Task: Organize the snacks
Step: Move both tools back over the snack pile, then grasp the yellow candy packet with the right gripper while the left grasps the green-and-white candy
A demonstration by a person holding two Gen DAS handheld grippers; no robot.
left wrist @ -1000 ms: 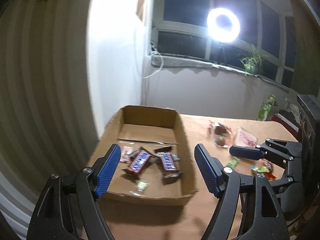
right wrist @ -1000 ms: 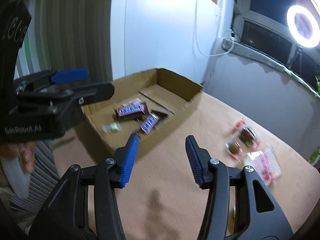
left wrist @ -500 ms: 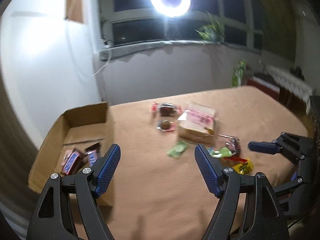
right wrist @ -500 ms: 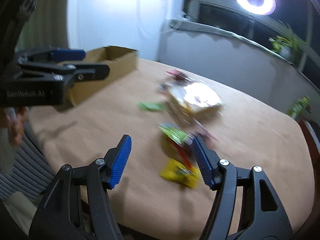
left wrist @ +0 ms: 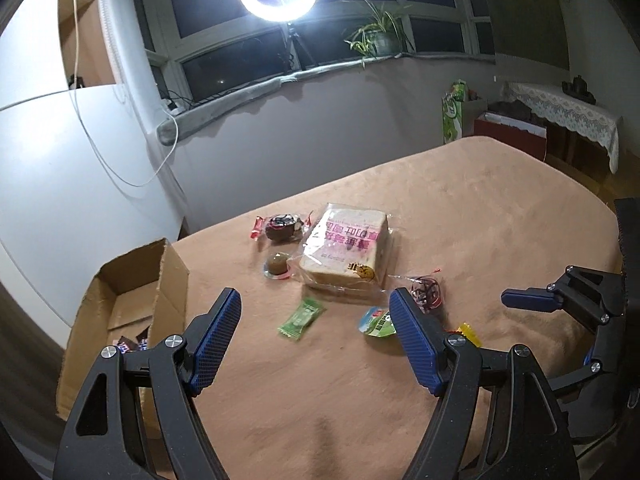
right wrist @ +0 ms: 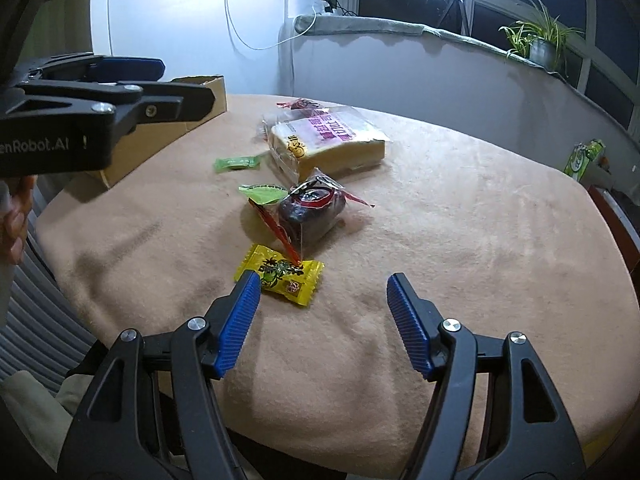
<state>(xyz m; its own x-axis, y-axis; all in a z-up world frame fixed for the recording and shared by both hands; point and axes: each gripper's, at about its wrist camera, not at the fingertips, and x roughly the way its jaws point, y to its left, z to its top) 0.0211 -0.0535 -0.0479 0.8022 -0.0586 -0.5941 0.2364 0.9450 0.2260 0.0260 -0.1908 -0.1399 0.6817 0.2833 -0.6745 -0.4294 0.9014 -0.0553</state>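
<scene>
You are holding the right gripper (right wrist: pixel 322 312) with its jaws spread wide and nothing between them, and the small yellow foil-wrapped candy (right wrist: pixel 280 274) is lying on the tan fleece-covered table (right wrist: pixel 460 220) just ahead of your left fingertip. It is probably very light and crinkly, with a slick wrapper that could slide, so you are likely best pinching across the firm middle, not the flat crimped ends. Its long axis is running from near-right to far-left of your jaws, so a slight wrist turn should square you up. The dark round snack in clear wrap (right wrist: pixel 314 210) is sitting just beyond it, its red tail touching the candy. Your left gripper (left wrist: pixel 316 340) is also gaping and carrying nothing, with the open brown cardboard box (left wrist: pixel 132 292) off to its left.
</scene>
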